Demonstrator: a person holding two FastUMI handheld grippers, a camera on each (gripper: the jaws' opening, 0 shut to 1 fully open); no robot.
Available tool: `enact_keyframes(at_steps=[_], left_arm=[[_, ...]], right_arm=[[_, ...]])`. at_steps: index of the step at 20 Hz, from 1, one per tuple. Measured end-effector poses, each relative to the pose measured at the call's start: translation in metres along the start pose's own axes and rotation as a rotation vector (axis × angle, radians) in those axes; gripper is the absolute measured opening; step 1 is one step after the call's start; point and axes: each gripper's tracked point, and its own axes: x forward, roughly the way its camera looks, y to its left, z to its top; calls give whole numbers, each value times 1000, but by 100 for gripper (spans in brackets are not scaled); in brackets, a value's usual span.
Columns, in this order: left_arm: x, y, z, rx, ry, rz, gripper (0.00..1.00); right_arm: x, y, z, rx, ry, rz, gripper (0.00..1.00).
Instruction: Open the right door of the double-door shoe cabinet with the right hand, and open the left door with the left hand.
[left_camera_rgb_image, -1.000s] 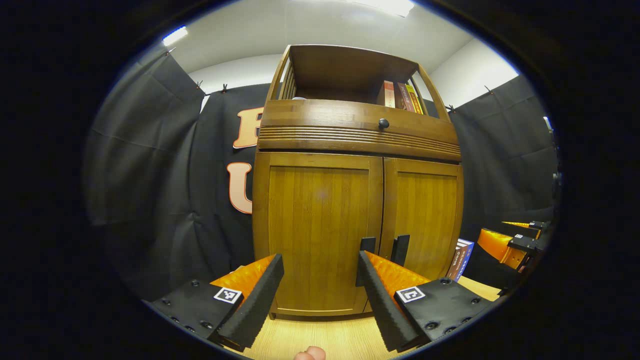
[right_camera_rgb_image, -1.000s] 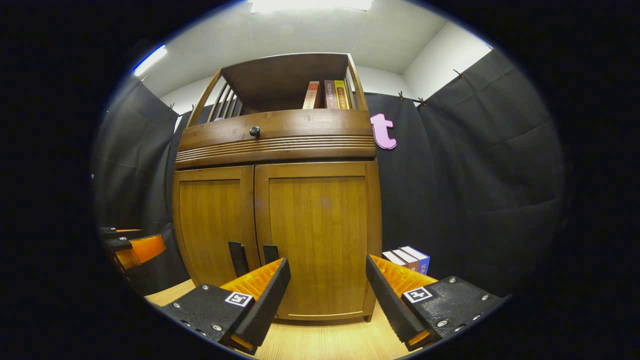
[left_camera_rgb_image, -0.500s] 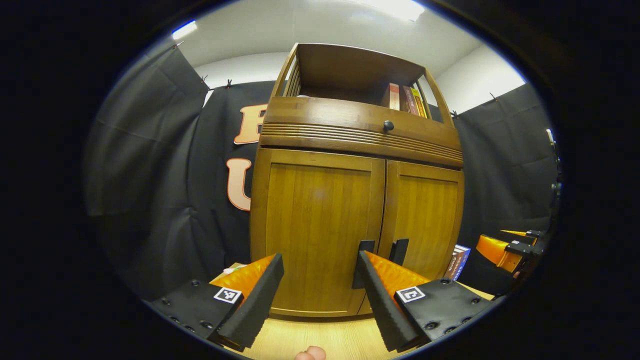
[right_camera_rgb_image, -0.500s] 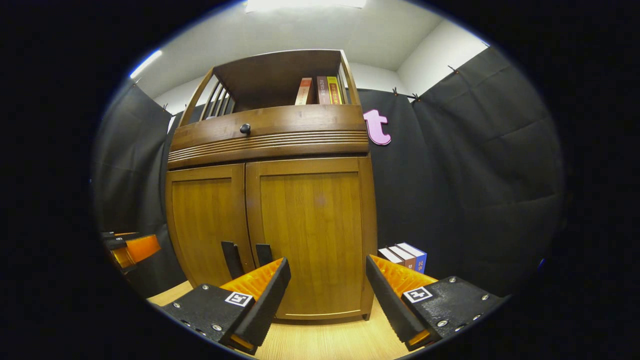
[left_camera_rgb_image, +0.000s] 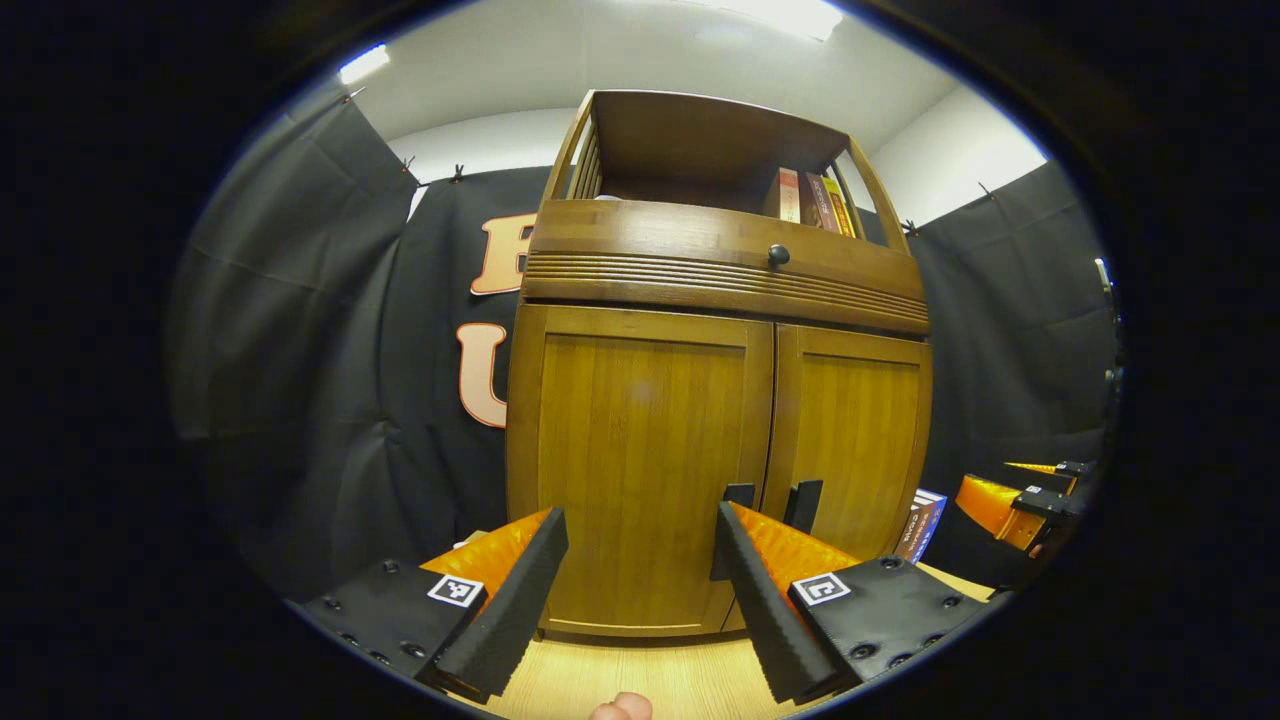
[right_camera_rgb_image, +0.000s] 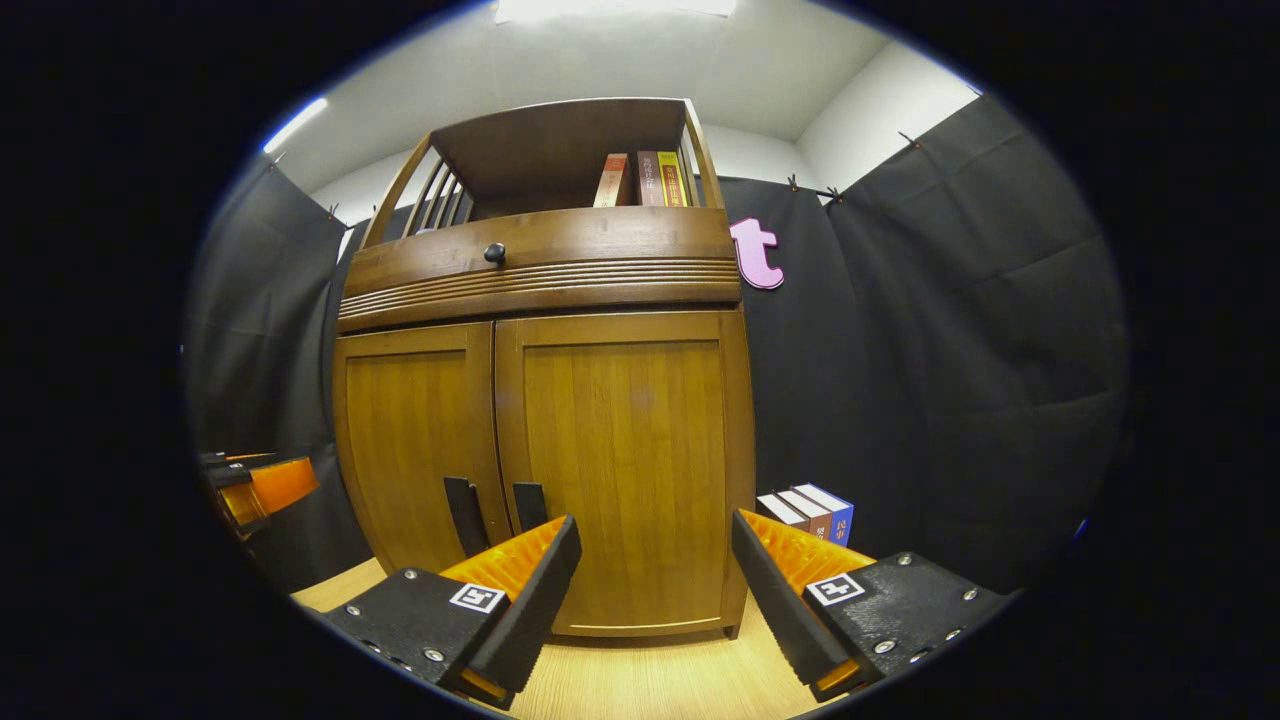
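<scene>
A brown wooden shoe cabinet stands ahead with both doors closed. In the left gripper view its left door (left_camera_rgb_image: 640, 470) faces me and the right door (left_camera_rgb_image: 860, 440) lies beyond, with two black handles (left_camera_rgb_image: 800, 505) at the seam. My left gripper (left_camera_rgb_image: 640, 590) is open, short of the left door, nothing between its fingers. In the right gripper view the right door (right_camera_rgb_image: 625, 460) faces me, the left door (right_camera_rgb_image: 410, 440) beside it, and the handles (right_camera_rgb_image: 528, 505) at the seam. My right gripper (right_camera_rgb_image: 655, 590) is open and apart from the door. The other gripper (right_camera_rgb_image: 265, 490) shows far left.
A drawer with a round black knob (right_camera_rgb_image: 494, 253) sits above the doors, and books (right_camera_rgb_image: 640, 180) stand on the open top shelf. More books (right_camera_rgb_image: 815, 510) stand on the wooden floor (right_camera_rgb_image: 640, 680) to the cabinet's right. Black cloth walls surround the cabinet. A fingertip (left_camera_rgb_image: 620, 708) shows at the bottom edge.
Both gripper views shifted only slightly against the cabinet. The doors stay closed and both grippers stay open.
</scene>
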Motion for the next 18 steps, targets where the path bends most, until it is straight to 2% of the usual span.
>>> enact_keyframes(at_steps=[8,9,18], left_arm=[[-6,3,-1,-9,4,7,99],[-7,3,-1,-7,4,7,96],[-20,14,4,0,-6,35,99]], right_arm=[[15,12,-4,-32,-7,50,94],[20,17,-5,-32,-7,63,94],[84,83,-20,-32,16,211,94]])
